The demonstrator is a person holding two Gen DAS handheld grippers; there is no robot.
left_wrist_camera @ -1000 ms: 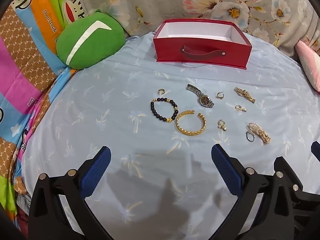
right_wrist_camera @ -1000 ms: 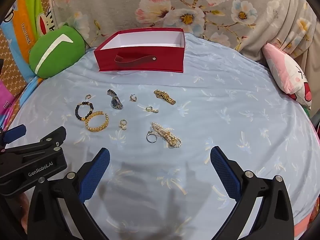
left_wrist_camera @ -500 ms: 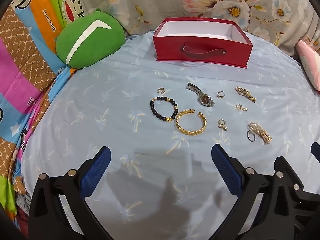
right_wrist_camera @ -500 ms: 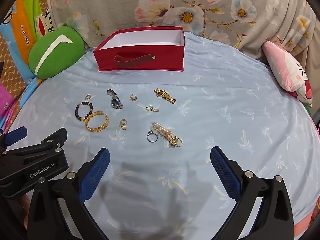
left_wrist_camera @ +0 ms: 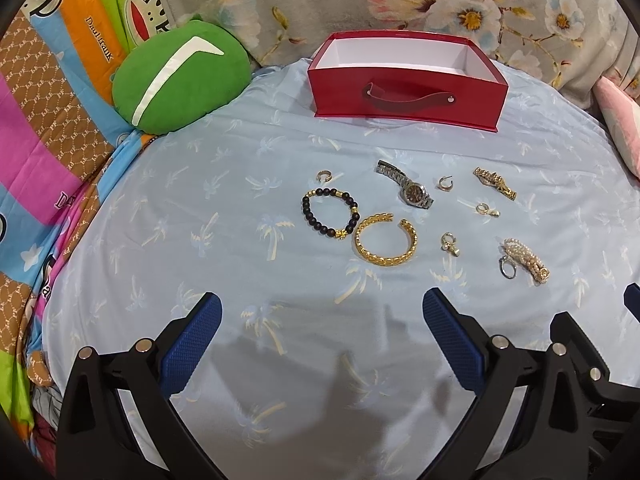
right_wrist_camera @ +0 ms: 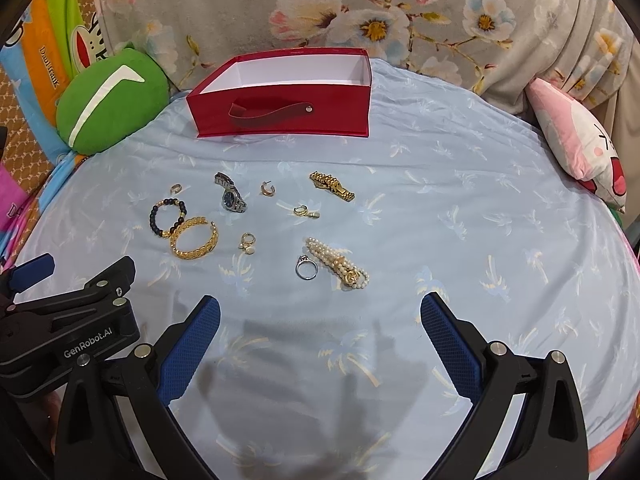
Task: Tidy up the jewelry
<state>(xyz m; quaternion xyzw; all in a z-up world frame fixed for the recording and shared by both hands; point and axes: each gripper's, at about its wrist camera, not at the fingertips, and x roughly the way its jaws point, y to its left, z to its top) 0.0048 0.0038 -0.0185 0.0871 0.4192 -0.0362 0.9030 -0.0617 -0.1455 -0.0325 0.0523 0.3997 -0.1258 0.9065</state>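
Jewelry lies spread on a light blue sheet. A black bead bracelet, a gold cuff, a steel watch, a gold link band, a pearl bracelet with a silver ring beside it, and several small earrings are there. Behind them stands an open red box, empty inside. My left gripper hangs open, nearer than the gold cuff. In the right wrist view my right gripper is open, nearer than the pearl bracelet and the ring. Nothing is held.
A green round cushion sits at the back left, a pink pillow at the right. Floral bedding rises behind the box. A colourful blanket borders the left. The left gripper's body shows low left in the right wrist view.
Both views have shifted only slightly; the jewelry and box sit a touch lower in frame. Nothing was taken hold of or moved.
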